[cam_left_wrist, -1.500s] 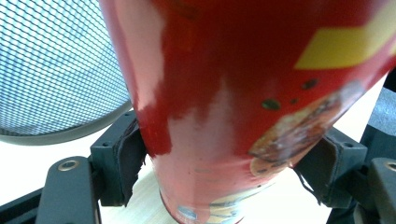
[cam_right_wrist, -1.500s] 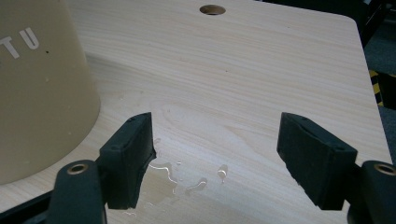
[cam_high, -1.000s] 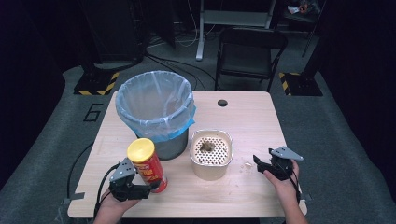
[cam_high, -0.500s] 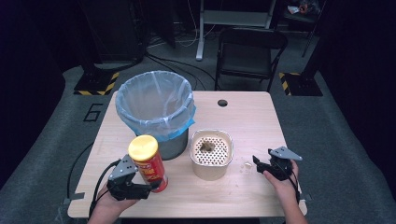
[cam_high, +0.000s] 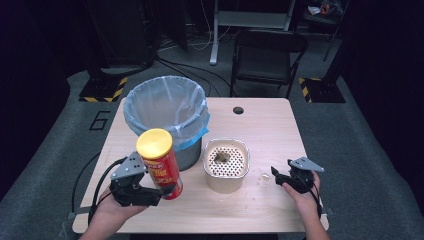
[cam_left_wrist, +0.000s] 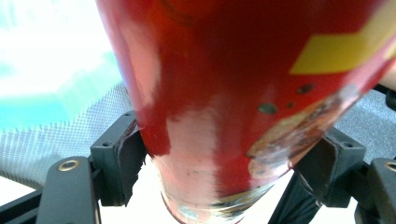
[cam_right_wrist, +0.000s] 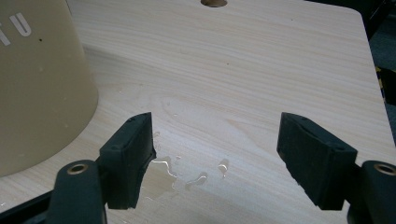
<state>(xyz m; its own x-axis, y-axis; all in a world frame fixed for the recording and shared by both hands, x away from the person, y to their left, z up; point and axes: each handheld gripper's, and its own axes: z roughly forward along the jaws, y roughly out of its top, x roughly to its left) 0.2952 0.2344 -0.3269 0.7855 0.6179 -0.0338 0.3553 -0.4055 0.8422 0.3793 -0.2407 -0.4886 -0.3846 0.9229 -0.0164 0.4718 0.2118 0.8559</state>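
A red chip can (cam_high: 159, 165) with a yellow lid is held upright, slightly tilted, at the table's front left. My left gripper (cam_high: 162, 192) is shut on its lower part; in the left gripper view the can's red wall (cam_left_wrist: 233, 107) sits between both pads, its base lifted off the wood. A beige strainer pot (cam_high: 226, 165) with a perforated insert and a brown lump inside stands at the centre front. My right gripper (cam_high: 276, 175) rests open, low over the table right of the pot, with nothing between its fingers (cam_right_wrist: 130, 158). The pot's beige wall (cam_right_wrist: 42, 88) is at its left.
A grey bin lined with a pale blue bag (cam_high: 167, 115) stands at the back left, just behind the can. Small water drops (cam_right_wrist: 187, 172) lie on the wood between the right jaws. A round cable hole (cam_high: 238, 110) sits near the table's far edge. A folding chair (cam_high: 267, 55) stands beyond.
The left gripper has lifted the can slightly and shifted it a little left and toward the bin. The right gripper has stayed in place.
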